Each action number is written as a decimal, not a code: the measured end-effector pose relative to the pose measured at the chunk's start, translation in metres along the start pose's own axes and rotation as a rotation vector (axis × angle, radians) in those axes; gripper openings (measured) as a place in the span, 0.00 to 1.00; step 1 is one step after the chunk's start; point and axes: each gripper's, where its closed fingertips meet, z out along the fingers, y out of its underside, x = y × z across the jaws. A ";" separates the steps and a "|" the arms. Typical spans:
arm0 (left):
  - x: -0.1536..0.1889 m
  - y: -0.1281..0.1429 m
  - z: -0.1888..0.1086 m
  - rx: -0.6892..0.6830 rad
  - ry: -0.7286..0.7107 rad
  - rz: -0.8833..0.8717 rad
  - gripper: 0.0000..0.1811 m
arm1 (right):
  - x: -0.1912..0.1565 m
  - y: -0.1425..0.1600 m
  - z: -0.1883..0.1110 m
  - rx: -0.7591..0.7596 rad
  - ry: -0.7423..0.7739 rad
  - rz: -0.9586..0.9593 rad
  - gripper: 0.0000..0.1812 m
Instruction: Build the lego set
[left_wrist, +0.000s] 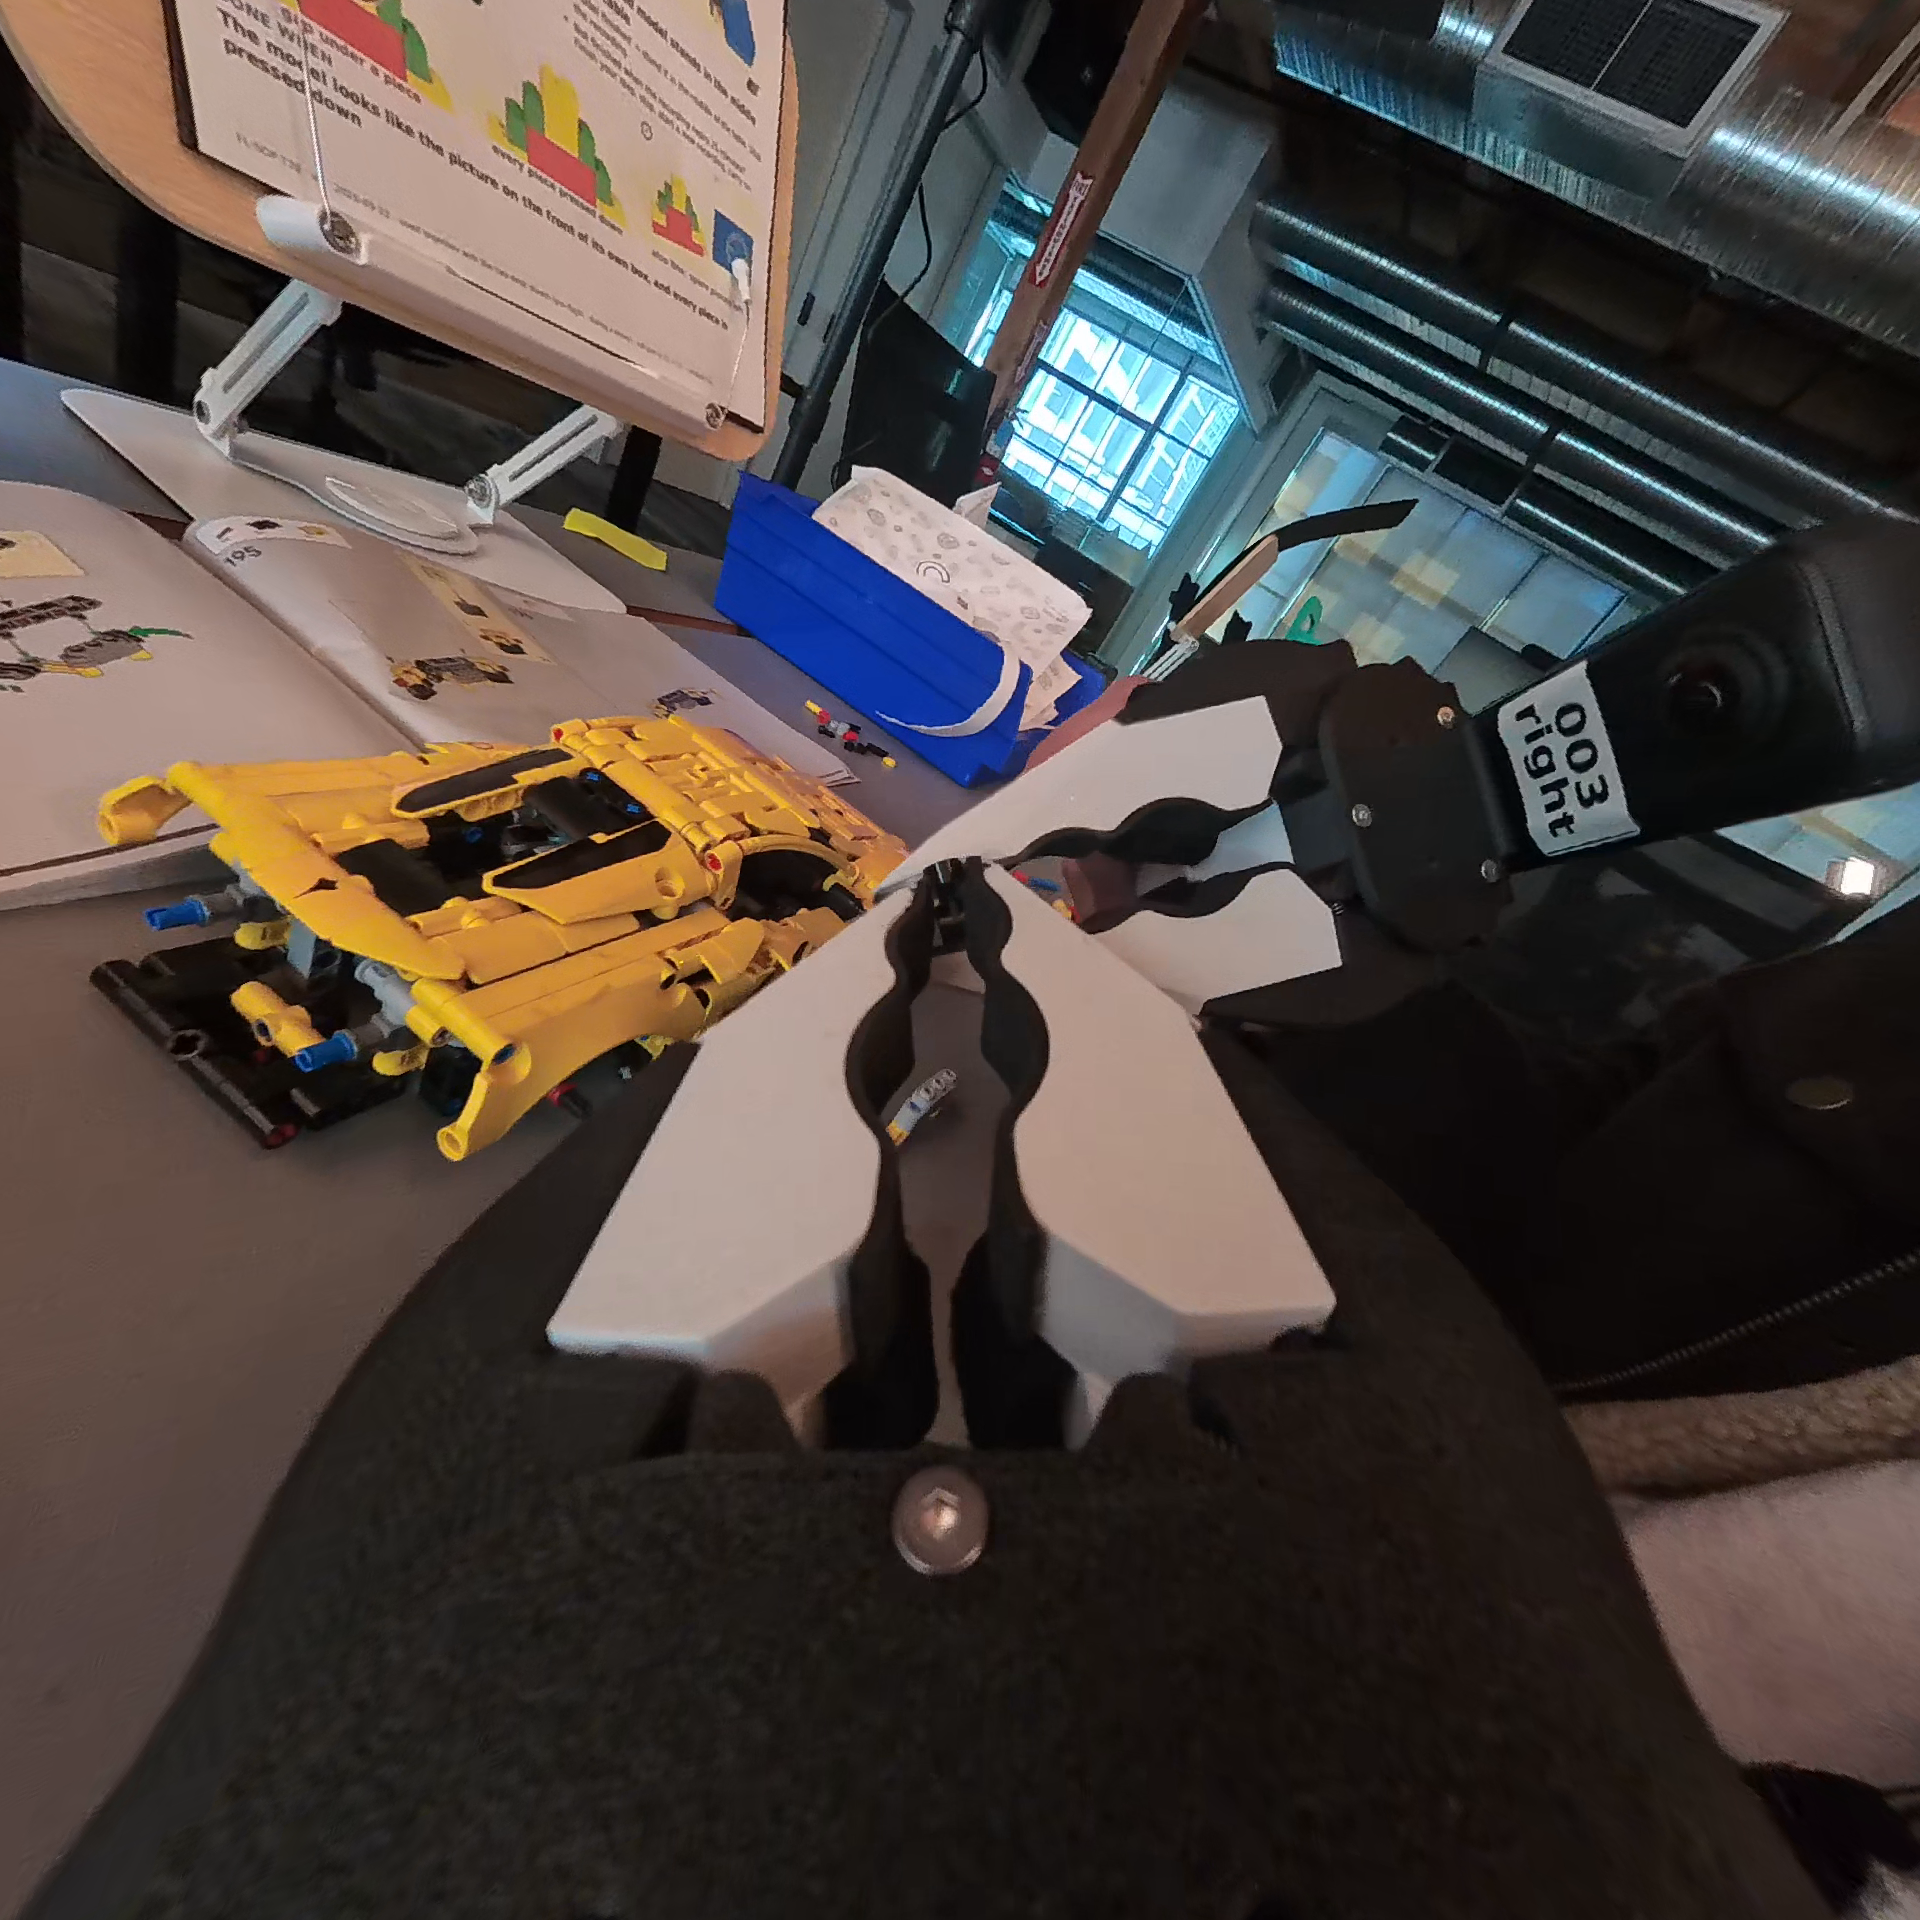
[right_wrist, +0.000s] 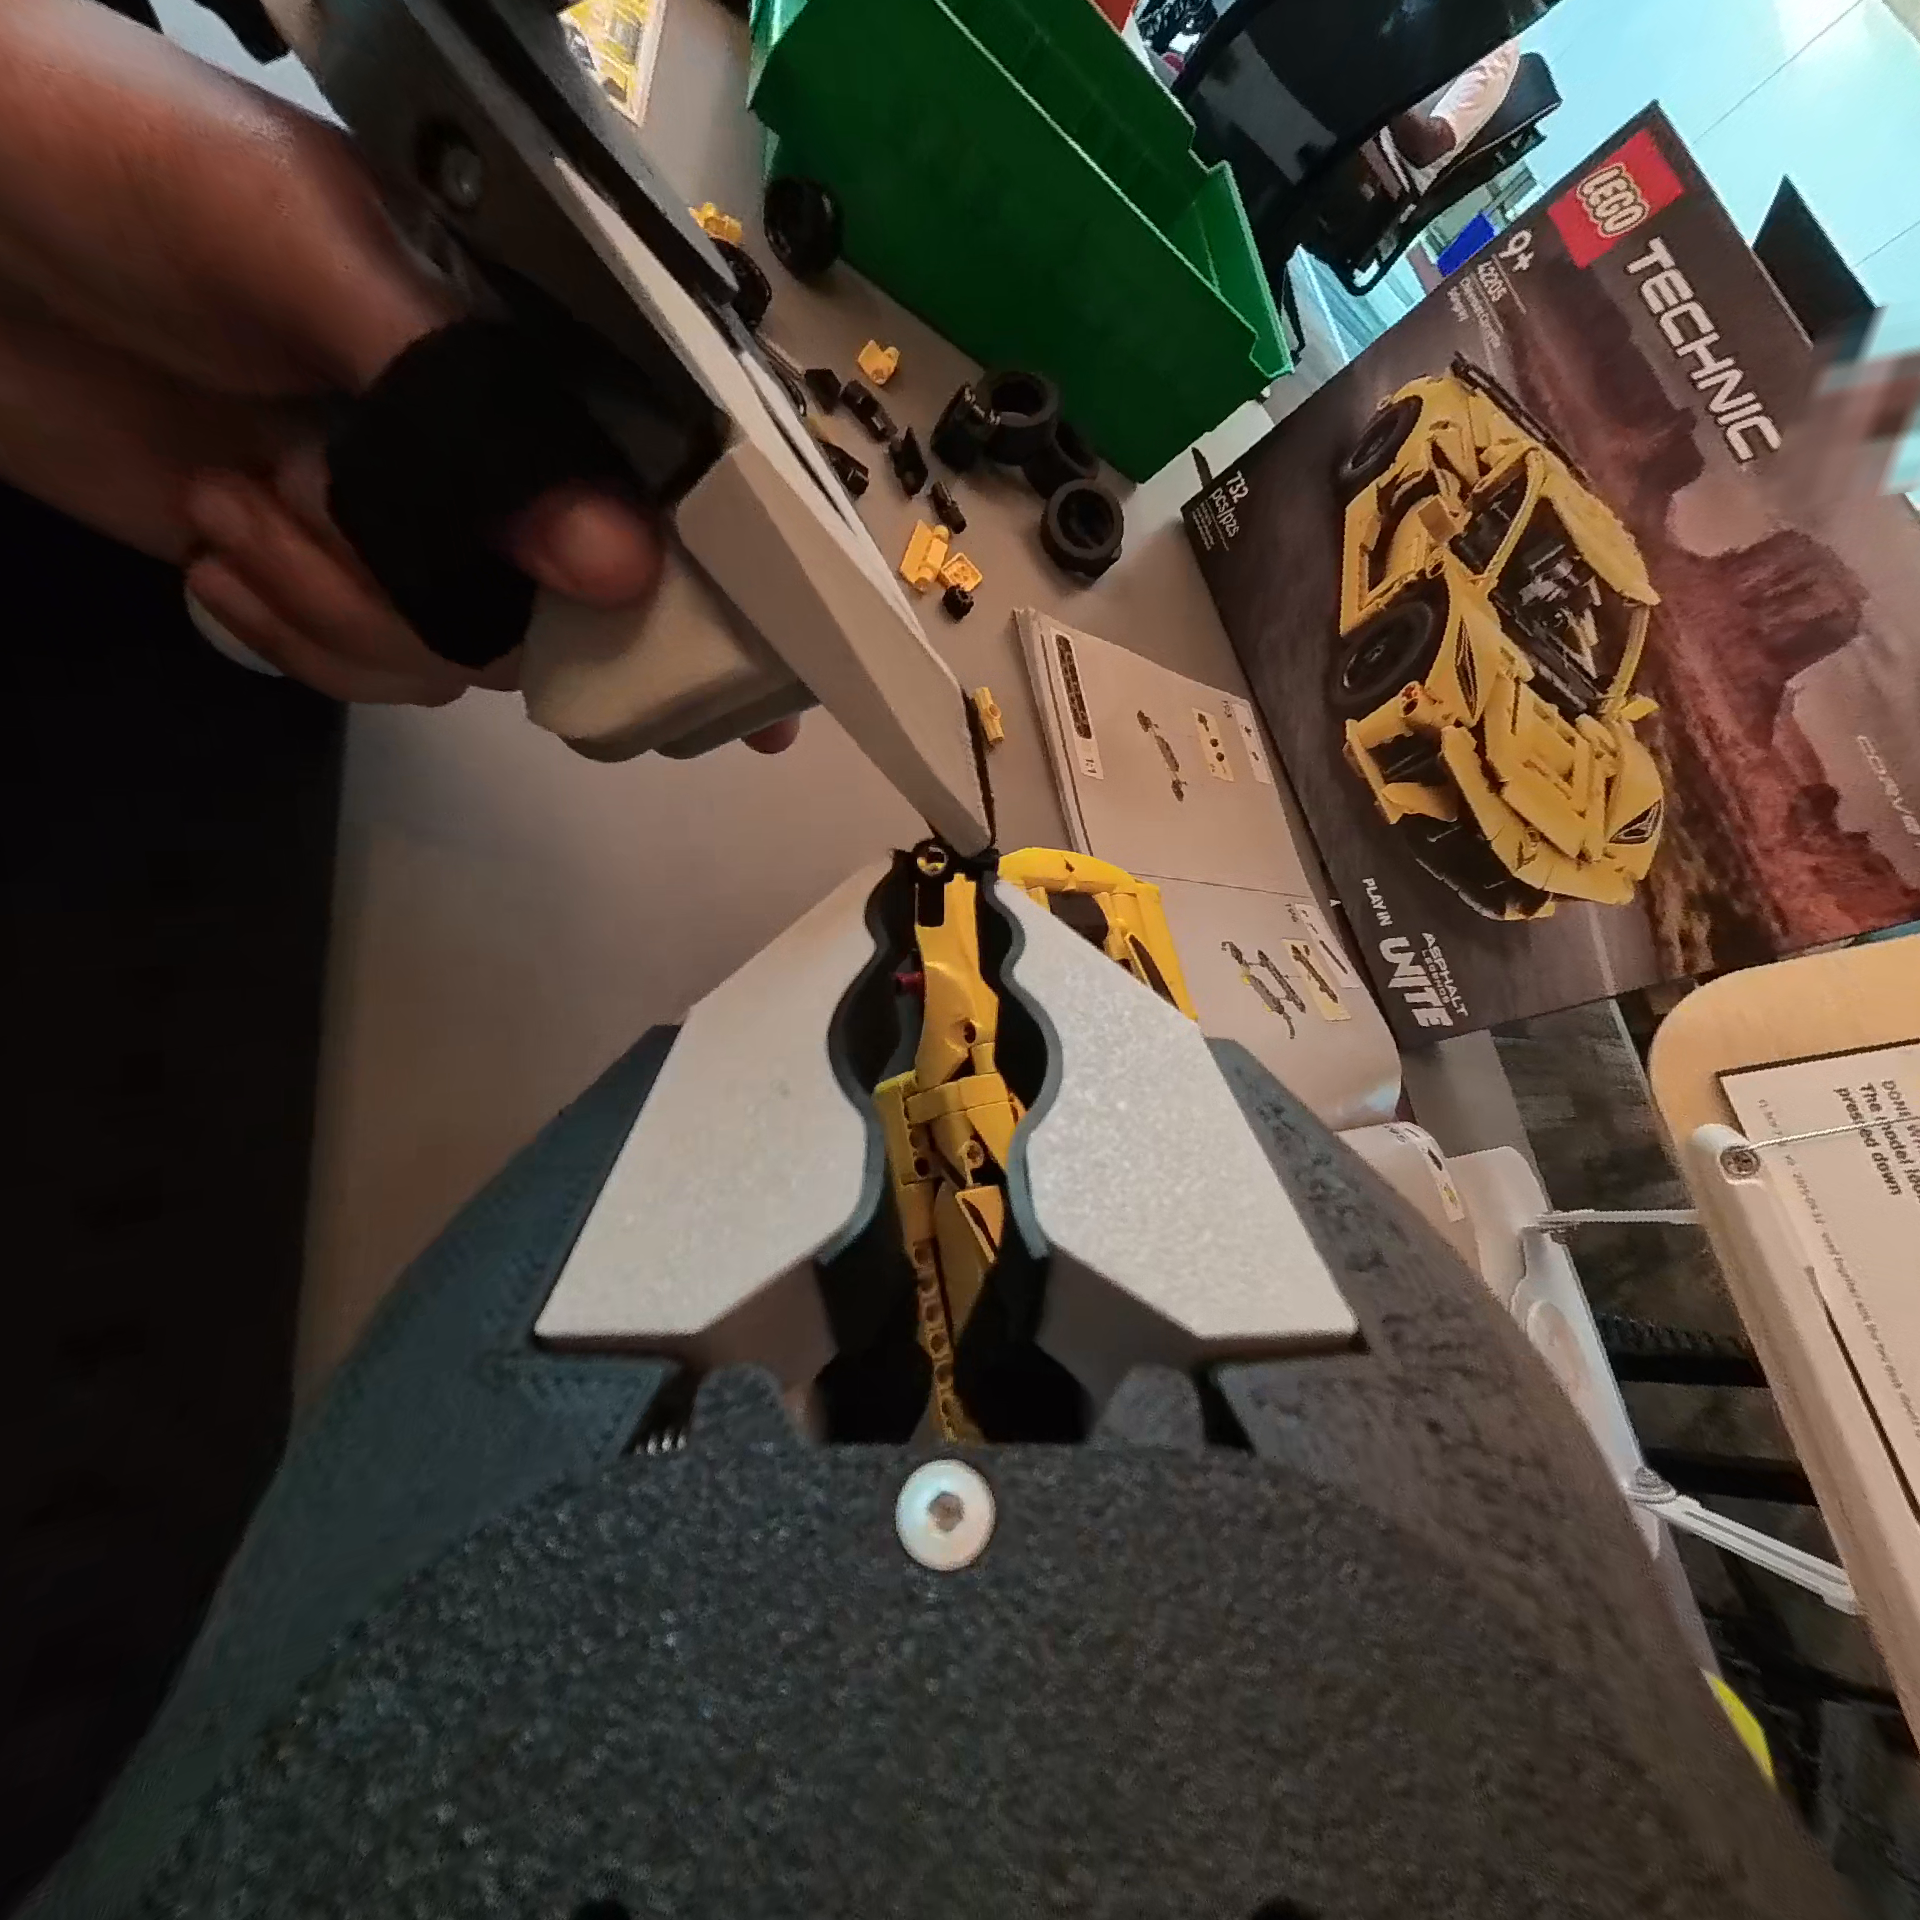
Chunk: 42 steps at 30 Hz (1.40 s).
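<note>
1. Left wrist view: the left gripper (left_wrist: 951, 883) has its jaws drawn nearly together, the tips pinching a small dark piece (left_wrist: 943, 902) that is too small to identify. The right gripper (left_wrist: 1023, 857) comes in from the right, and its tips meet the left tips at that same spot.
2. Left of the jaws, the yellow car model (left_wrist: 499, 894) lies on the grey table (left_wrist: 208, 1247), its near edge close to the left finger. An open instruction booklet (left_wrist: 312, 644) lies beyond it, with a blue bin (left_wrist: 862, 634) ahead of the tips. Bare table stretches out below the car, left of the gripper body.
3. Right wrist view: the right gripper (right_wrist: 940, 868) is clenched on a long yellow sub-assembly (right_wrist: 951, 1091) that runs down the gap between its fingers. Its top end sits at the tips.
4. The left gripper (right_wrist: 961, 836), held by a hand (right_wrist: 312, 468), slants in from the upper left, and its tips touch the top of that piece.
5. Ahead of the jaws lie loose yellow and black parts (right_wrist: 935, 499) and tyres (right_wrist: 1081, 520) before a green bin (right_wrist: 997, 208). Right of the jaws are a second booklet (right_wrist: 1164, 769) and the set's box (right_wrist: 1558, 623). Left of the jaws the table (right_wrist: 582, 883) is bare up to its dark edge.
</note>
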 end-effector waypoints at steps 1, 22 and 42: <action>0.000 0.001 0.000 -0.004 0.000 0.001 0.03 | -0.001 0.001 0.000 -0.005 -0.005 -0.003 0.05; 0.007 0.007 -0.009 -0.099 0.133 -0.021 0.03 | -0.015 0.003 -0.005 0.058 -0.200 0.105 0.01; -0.044 0.066 0.008 -0.699 -0.381 1.254 0.11 | -0.035 0.048 0.011 -0.233 -0.205 -0.096 0.01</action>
